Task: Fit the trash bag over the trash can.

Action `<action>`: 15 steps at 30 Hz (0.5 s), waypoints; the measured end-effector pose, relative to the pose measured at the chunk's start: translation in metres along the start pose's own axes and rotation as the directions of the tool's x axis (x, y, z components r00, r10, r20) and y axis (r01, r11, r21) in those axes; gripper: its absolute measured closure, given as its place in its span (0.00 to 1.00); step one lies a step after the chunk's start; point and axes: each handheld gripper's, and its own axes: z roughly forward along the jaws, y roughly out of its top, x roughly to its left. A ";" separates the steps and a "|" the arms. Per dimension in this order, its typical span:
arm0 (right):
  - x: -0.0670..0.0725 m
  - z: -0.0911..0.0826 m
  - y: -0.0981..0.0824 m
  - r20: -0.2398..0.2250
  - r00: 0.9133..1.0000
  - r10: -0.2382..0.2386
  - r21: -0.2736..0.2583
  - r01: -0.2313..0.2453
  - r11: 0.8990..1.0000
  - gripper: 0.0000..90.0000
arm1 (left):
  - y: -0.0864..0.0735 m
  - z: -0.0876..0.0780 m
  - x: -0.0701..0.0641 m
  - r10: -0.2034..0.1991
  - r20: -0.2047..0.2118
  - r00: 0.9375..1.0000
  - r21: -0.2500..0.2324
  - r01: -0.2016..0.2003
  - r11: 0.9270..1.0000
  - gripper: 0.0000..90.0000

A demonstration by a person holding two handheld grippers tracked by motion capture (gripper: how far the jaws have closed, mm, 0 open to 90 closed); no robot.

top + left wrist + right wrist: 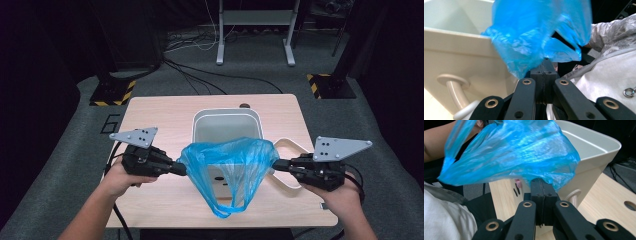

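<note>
I can read one mark: a large "6" (113, 122) on the grey floor (60, 165) just left of the table (165, 107). I find no other writing I can make out.

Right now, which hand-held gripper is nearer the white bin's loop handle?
Right. The right hand-held gripper sits beside the loop handle; the left hand-held gripper is across the bin, both clamped on the blue bag.

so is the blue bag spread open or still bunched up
Spread open: the blue bag is stretched between the left gripper and the right gripper, each shut on an edge, above the white bin.
</note>
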 end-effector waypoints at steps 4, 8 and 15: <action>0.002 -0.006 0.004 0.006 1.000 -0.013 -0.014 0.013 1.000 1.00 | 0.006 -0.003 -0.005 0.017 -0.001 1.000 -0.008 -0.017 1.000 0.99; 0.005 -0.012 0.006 0.007 1.000 -0.023 -0.024 0.024 0.999 1.00 | 0.008 -0.002 -0.010 0.031 0.007 0.999 -0.004 -0.031 1.000 0.99; 0.002 0.003 -0.010 -0.021 1.000 0.016 0.053 -0.015 0.998 1.00 | -0.009 0.011 0.000 -0.014 0.005 1.000 0.037 0.014 0.999 0.99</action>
